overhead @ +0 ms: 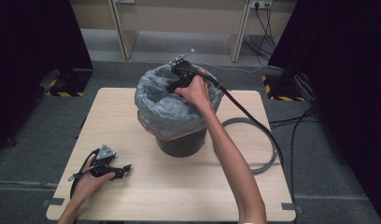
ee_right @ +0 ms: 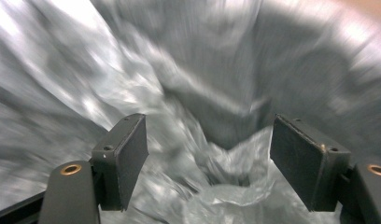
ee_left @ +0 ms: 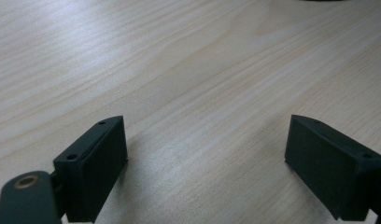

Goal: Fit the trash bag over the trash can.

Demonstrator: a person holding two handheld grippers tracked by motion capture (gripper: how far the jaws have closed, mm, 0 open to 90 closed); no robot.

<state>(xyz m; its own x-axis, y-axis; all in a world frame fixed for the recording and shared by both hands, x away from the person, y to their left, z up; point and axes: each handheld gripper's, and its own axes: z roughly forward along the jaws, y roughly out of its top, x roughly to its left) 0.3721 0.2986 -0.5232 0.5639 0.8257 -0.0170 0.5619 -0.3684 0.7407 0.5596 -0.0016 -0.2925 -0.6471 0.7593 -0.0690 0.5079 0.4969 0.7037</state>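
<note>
A black bin (overhead: 181, 142) lined with a grey plastic bag (overhead: 165, 109) stands in the middle of the wooden table (overhead: 132, 112). My right gripper (overhead: 170, 88) is held over the bin's mouth and points down into the bag. In the right gripper view its jaws (ee_right: 209, 163) stand open, with crumpled, blurred bag (ee_right: 188, 70) below and around them and nothing pinched. My left gripper (overhead: 128, 169) rests on the table at the front left. In the left gripper view it (ee_left: 207, 154) is open over bare wood (ee_left: 179, 56).
A grey ring (overhead: 268, 140) lies on the table right of the bin, and the right gripper's black cable (overhead: 244, 112) runs across it. Dark curtains flank the table. Loose cables (overhead: 300, 116) lie on the floor at the right.
</note>
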